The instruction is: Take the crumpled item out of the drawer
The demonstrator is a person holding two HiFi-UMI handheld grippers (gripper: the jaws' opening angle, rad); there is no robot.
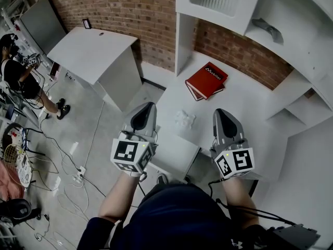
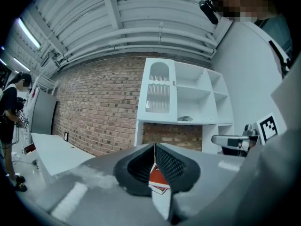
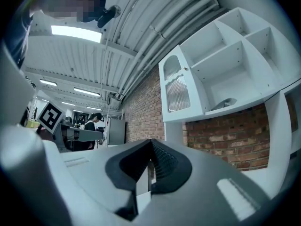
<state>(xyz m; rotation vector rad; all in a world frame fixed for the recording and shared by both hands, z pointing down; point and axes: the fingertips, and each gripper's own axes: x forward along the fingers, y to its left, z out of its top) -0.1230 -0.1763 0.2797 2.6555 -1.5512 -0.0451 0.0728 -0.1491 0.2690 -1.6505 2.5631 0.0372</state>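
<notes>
A small white crumpled item (image 1: pixel 184 119) lies on the white desk top (image 1: pixel 244 95), between my two grippers and slightly ahead of them. My left gripper (image 1: pixel 148 106) hovers just left of it, jaws shut with nothing held. To the item's right my right gripper (image 1: pixel 221 111) is also shut and empty. Below the desk's front edge a white drawer (image 1: pixel 174 154) appears pulled out; its inside is hidden. In the left gripper view the closed jaws (image 2: pixel 154 148) point at a red book (image 2: pixel 158 179). In the right gripper view the closed jaws (image 3: pixel 151 144) face the brick wall.
A red book (image 1: pixel 206 80) lies further back on the desk. White shelving (image 1: pixel 291 40) rises above and to the right, against a brick wall (image 1: pixel 130 9). A second white table (image 1: pixel 91 53) stands left. A person (image 1: pixel 21 79) and floor cables (image 1: pixel 73 165) are far left.
</notes>
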